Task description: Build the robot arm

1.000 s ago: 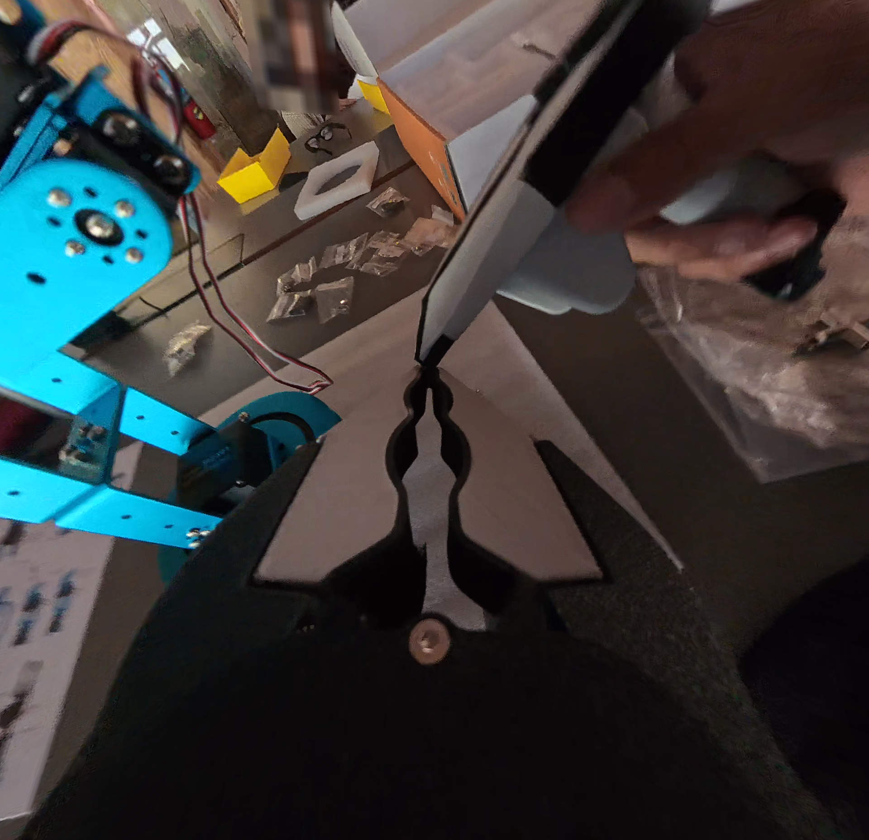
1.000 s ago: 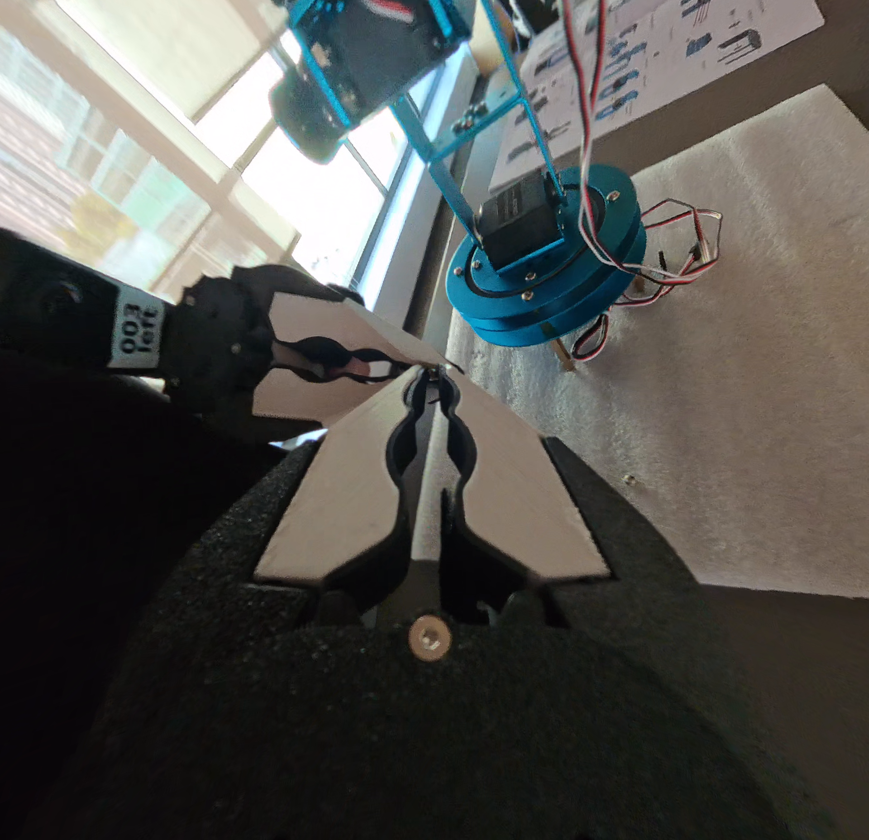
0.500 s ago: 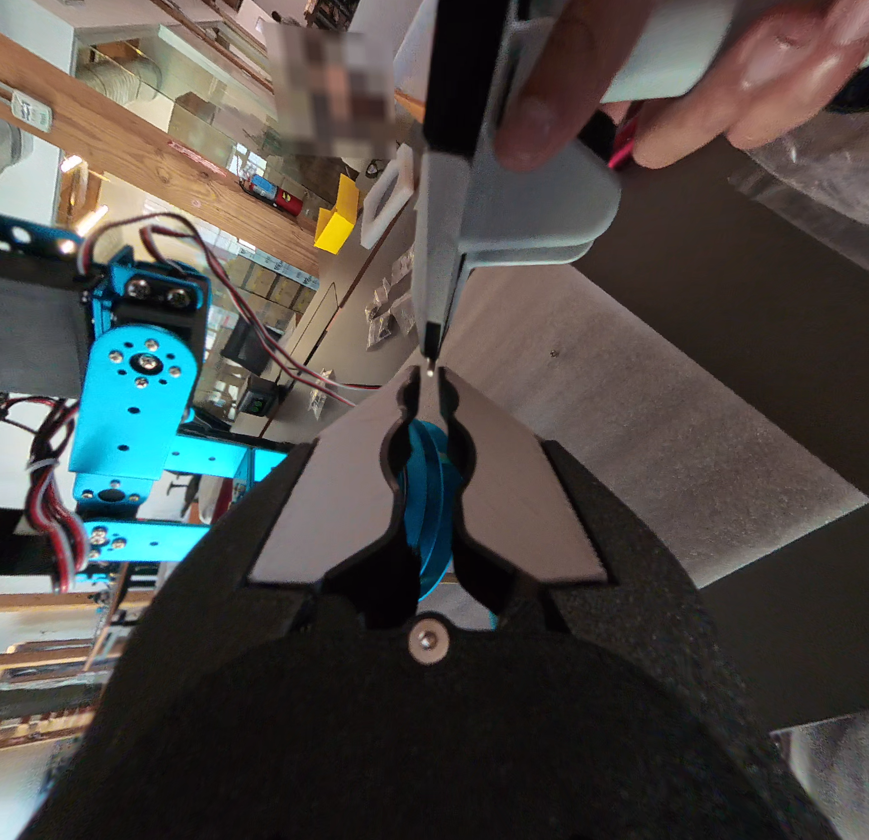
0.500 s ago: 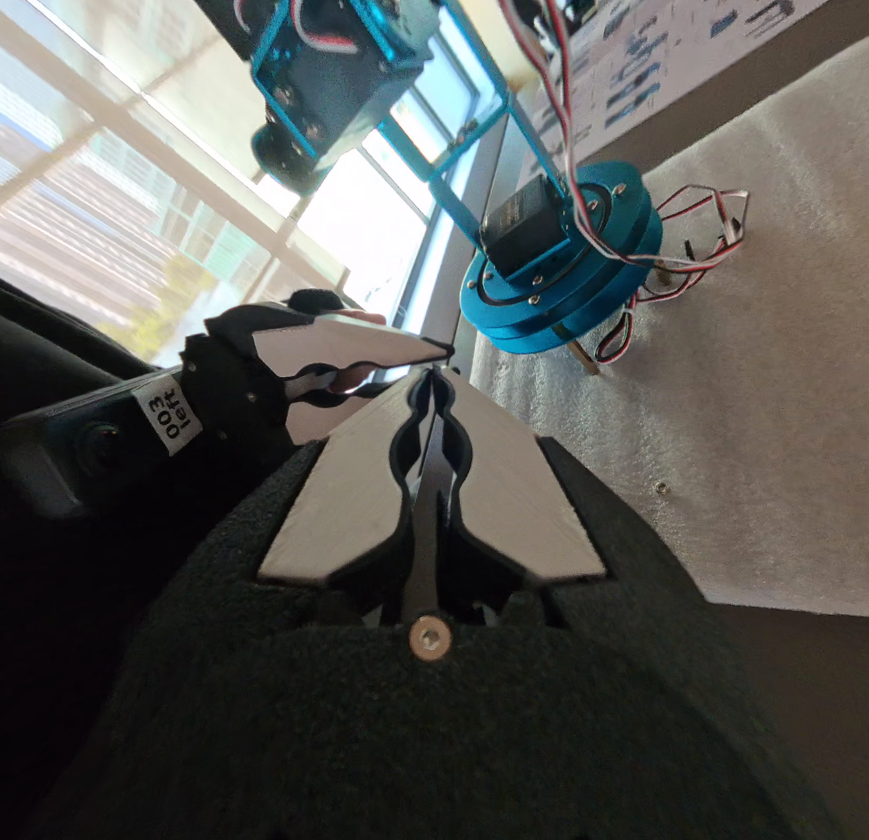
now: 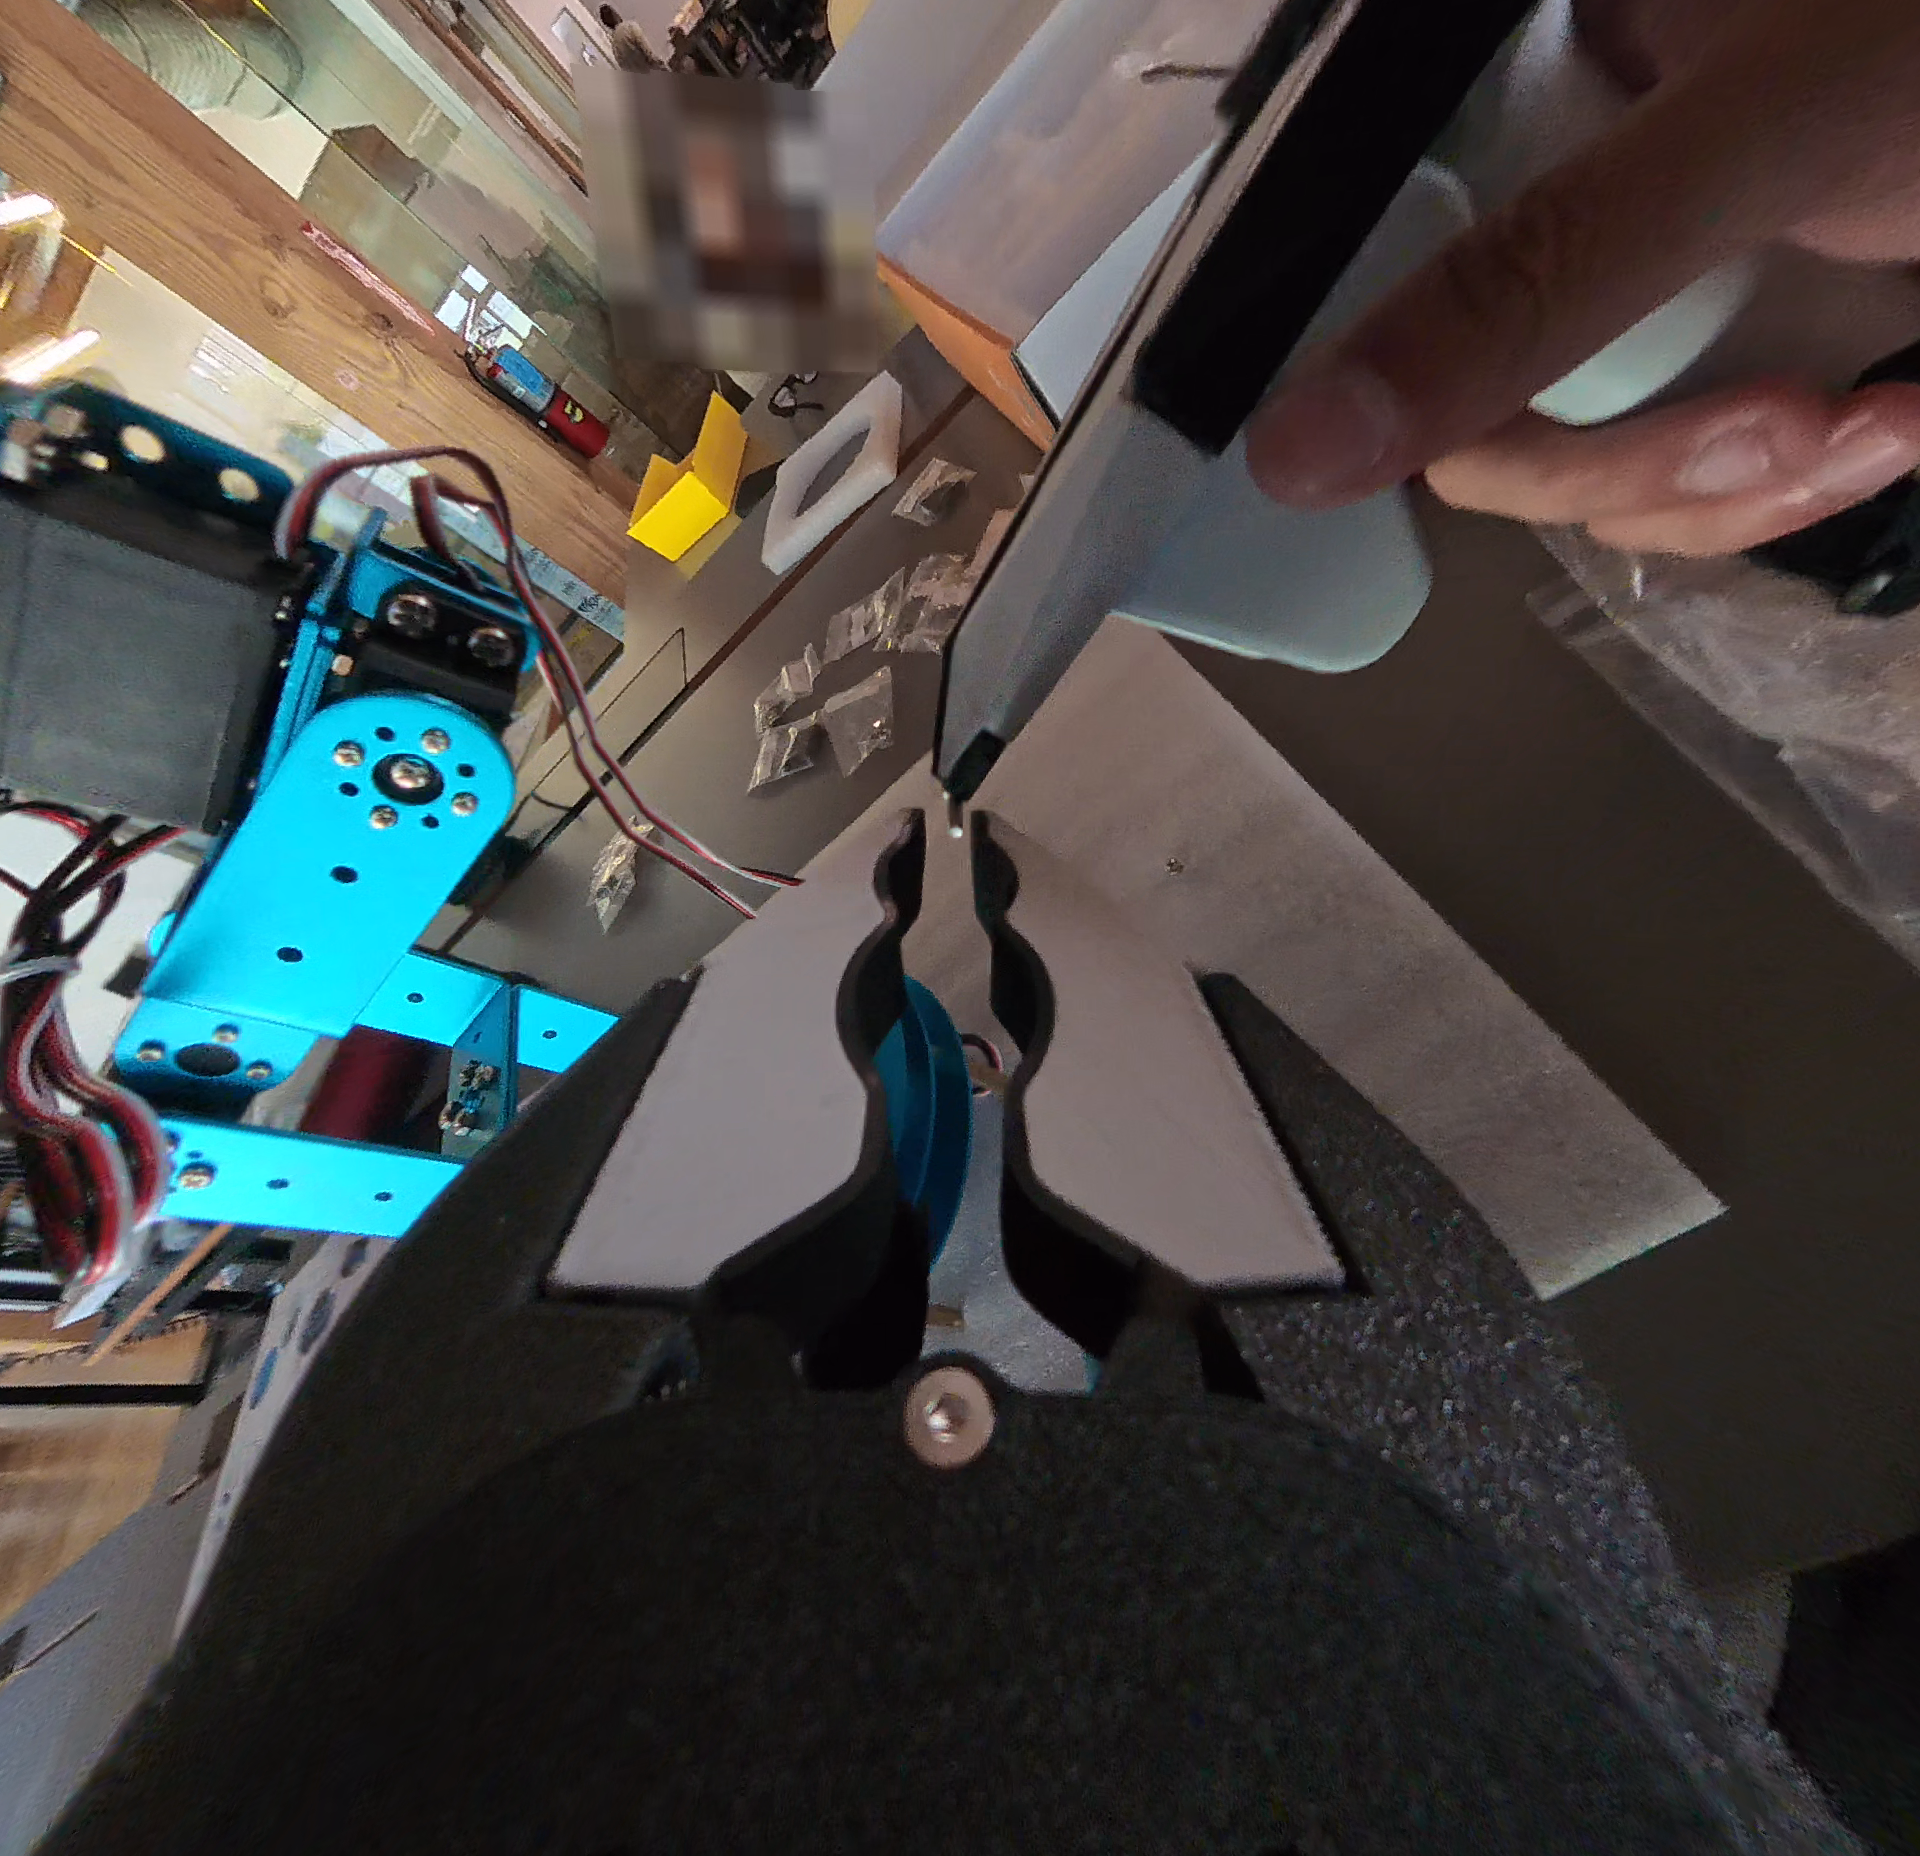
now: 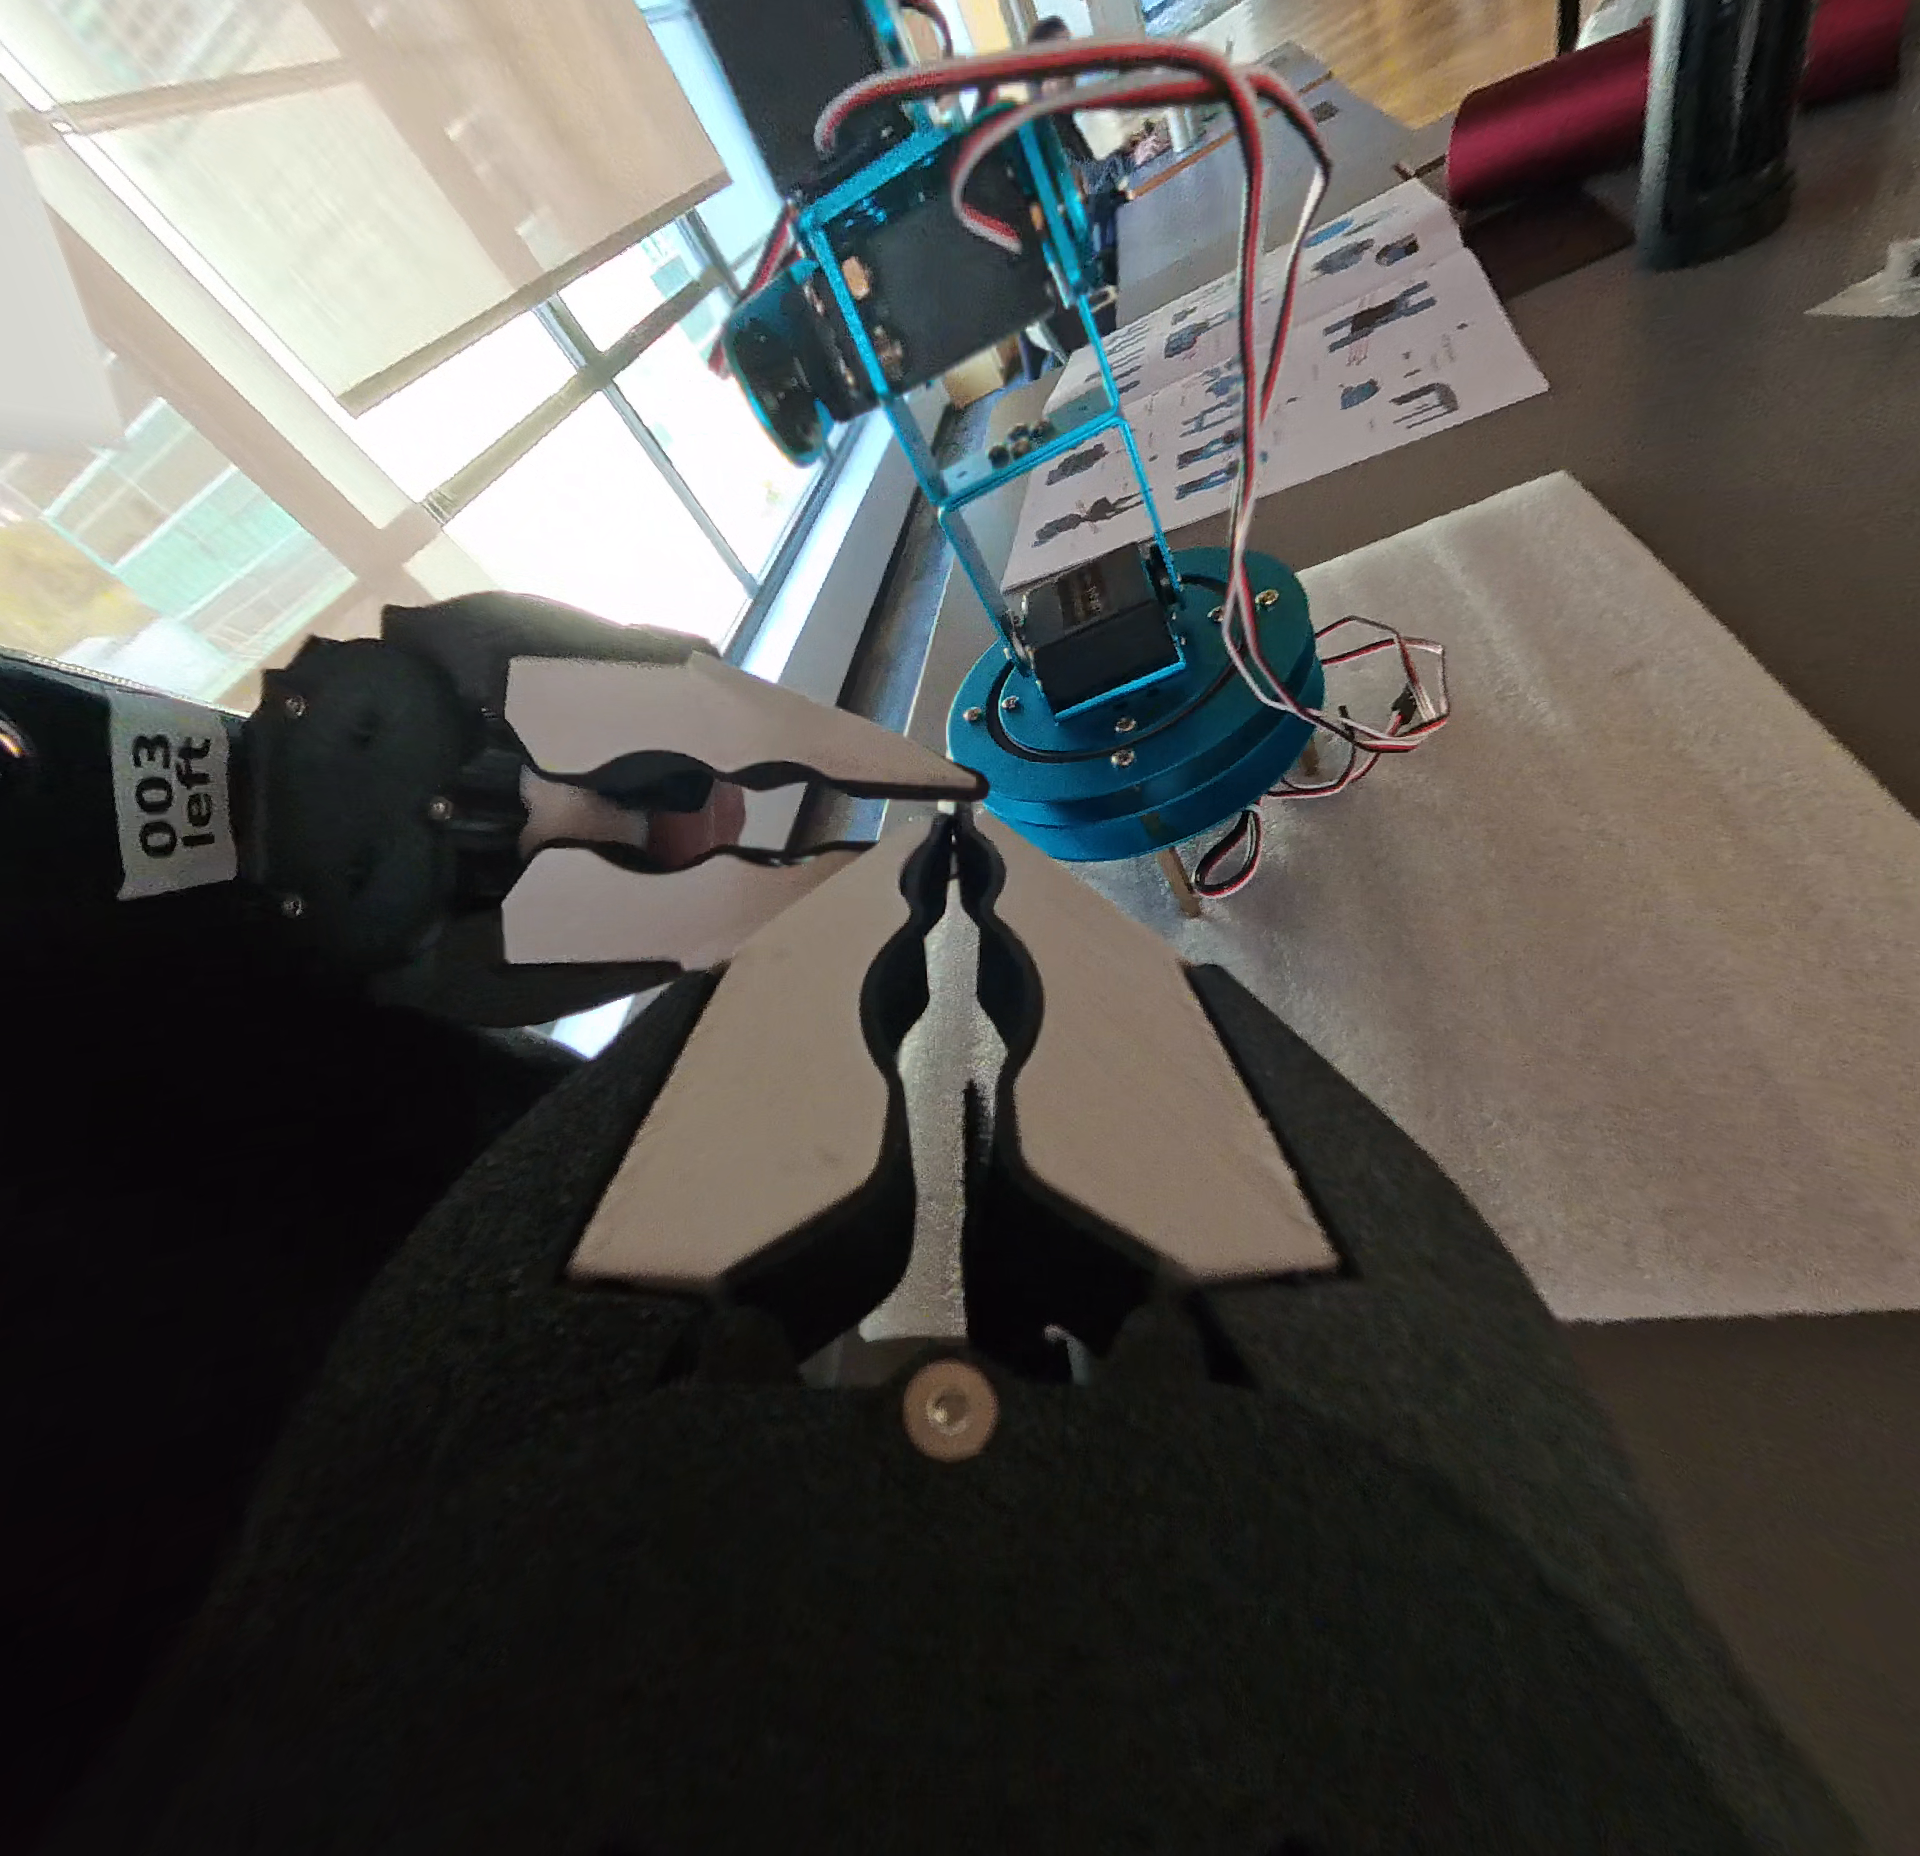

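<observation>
The right gripper [image 6: 953,827] has its jaws pinched nearly closed on a tiny silver screw [image 5: 954,826], tip to tip with the left gripper [image 5: 948,832], whose jaws stand a narrow gap apart around that screw without clearly touching it. Both hover above the white foam mat [image 6: 1558,871], just beside the blue servo arm kit's round base [image 6: 1143,767]. A white label with printed characters sits on the left gripper's black body [image 6: 171,814], and a printed instruction sheet [image 6: 1351,352] lies behind the kit.

Left gripper [image 5: 948,827] has its black-edged white fingers parted a bit now, they were pinched together a second ago. Right gripper [image 6: 954,832] is holding a tiny silvery screw [image 5: 954,825] at its tip, right between them.
</observation>
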A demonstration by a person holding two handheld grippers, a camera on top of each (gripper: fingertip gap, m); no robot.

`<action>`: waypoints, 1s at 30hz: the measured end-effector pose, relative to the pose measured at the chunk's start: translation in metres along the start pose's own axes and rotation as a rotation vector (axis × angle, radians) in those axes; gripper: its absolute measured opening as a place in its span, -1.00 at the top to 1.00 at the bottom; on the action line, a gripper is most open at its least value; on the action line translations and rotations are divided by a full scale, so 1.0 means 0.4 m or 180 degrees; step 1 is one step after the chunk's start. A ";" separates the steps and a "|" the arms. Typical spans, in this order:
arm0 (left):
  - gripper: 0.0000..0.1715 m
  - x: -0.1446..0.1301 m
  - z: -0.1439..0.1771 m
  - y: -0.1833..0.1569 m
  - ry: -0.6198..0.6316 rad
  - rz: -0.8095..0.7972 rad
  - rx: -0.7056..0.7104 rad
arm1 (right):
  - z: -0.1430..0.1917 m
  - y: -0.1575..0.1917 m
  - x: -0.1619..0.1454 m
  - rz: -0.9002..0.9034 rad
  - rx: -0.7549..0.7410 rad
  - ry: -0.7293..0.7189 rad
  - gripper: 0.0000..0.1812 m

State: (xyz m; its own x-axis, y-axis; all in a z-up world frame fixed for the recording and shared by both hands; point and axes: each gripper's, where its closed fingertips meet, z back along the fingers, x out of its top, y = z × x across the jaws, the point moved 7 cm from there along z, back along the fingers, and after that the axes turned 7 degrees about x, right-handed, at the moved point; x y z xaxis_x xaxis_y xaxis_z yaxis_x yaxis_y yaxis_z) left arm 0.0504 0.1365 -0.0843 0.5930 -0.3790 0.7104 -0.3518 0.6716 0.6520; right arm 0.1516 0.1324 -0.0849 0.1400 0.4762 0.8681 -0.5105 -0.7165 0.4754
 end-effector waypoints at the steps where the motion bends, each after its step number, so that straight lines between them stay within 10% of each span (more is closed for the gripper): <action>1: 0.93 -0.002 -0.001 -0.002 0.0006 -0.0048 0.0002 | 0.003 0.001 -0.001 0.0036 -0.0061 0.0035 1.00; 9: 1.00 0.004 -0.003 -0.019 -0.0056 -0.0313 0.0022 | 0.010 0.017 0.002 0.0388 -0.0418 0.0298 1.00; 19: 1.00 0.011 0.028 -0.016 -0.0677 -0.0625 0.0014 | 0.049 -0.003 -0.011 -0.0187 0.1005 0.0119 0.85; 30: 0.99 0.004 0.018 -0.019 -0.0901 -0.1051 -0.0077 | 0.039 -0.010 -0.007 -0.0032 0.1008 0.0281 0.95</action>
State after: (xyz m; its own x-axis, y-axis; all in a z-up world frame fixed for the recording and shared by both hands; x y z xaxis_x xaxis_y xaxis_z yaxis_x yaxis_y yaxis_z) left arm 0.0489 0.1263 -0.0863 0.4476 -0.7334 0.5117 -0.1575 0.4986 0.8524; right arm 0.1665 0.1261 -0.0871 0.0627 0.5165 0.8540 -0.2185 -0.8278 0.5167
